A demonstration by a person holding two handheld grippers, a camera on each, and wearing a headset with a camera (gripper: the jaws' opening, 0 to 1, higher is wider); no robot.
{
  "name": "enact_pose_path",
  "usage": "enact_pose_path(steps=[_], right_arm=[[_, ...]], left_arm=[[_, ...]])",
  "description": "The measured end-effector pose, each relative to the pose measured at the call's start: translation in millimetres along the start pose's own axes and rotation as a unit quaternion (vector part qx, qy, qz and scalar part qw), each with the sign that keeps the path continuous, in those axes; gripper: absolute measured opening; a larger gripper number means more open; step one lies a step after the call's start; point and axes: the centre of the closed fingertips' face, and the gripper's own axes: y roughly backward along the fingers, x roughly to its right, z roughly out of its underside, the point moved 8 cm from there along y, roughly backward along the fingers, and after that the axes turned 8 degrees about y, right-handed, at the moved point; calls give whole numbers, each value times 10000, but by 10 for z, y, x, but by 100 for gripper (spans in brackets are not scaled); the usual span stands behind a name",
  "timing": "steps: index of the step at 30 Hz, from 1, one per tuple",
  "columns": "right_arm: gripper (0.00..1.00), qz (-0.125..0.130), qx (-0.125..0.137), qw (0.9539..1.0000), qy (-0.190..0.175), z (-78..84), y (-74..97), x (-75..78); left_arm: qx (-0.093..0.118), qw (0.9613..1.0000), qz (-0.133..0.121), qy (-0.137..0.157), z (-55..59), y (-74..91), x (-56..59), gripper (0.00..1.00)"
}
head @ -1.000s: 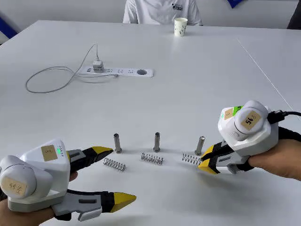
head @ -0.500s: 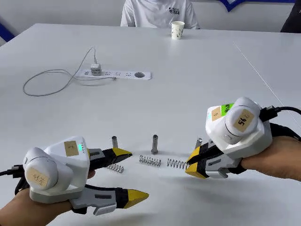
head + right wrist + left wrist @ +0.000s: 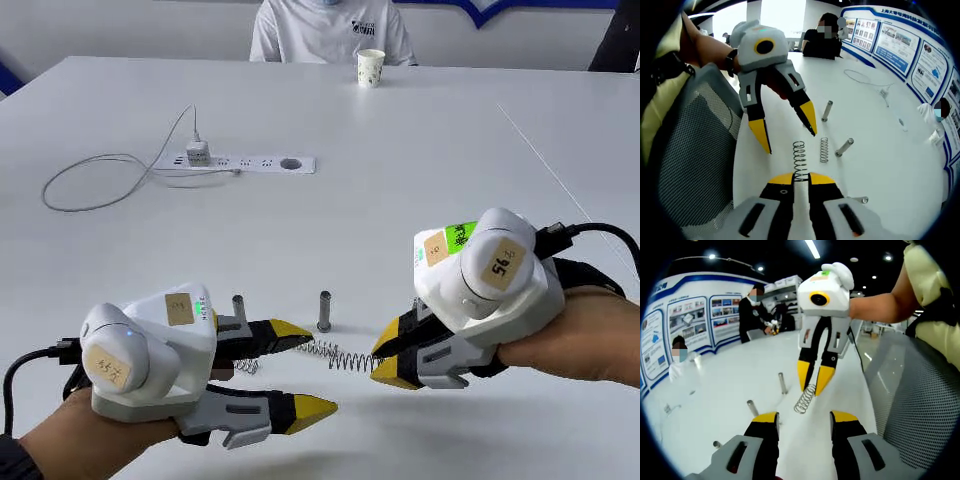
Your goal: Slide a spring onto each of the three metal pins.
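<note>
One spring in the jaws

Head view: the right gripper (image 3: 385, 355) pinches one end of a thin coiled spring (image 3: 340, 355) near the middle pin (image 3: 324, 310).
Left gripper view: the left gripper (image 3: 804, 416) gapes wide.
Right gripper view: a second spring (image 3: 824, 149) lies on the table (image 3: 865, 100).

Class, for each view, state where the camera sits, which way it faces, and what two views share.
Head view: on the headset, facing forward and down at the table; left hand holds the open left tool, right hand the right tool, shut on a spring.
Left gripper view: on the left tool, facing the right tool; own jaws below.
Right gripper view: on the right tool, facing the left tool; own jaws below.
Shared: the held spring and the pins.
</note>
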Motion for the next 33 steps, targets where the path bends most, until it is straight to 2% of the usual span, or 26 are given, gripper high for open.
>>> enact_pose_path(steps=[12, 18, 25, 33], right_arm=[[11, -120, 50, 9995, 297, -84, -20, -49], [11, -162, 21, 9992, 361, -84, -26, -68], [11, -210, 9, 9987, 463, -71, -24, -86], [12, -259, -37, 9982, 541, -36, -36, -114]], left_arm=[[82, 9997, 160, -157, -18, -17, 52, 26], [58, 9996, 222, -173, -7, -35, 70, 19], [76, 9995, 248, -154, -2, -38, 66, 13], [46, 9991, 389, -170, 16, -49, 110, 11]])
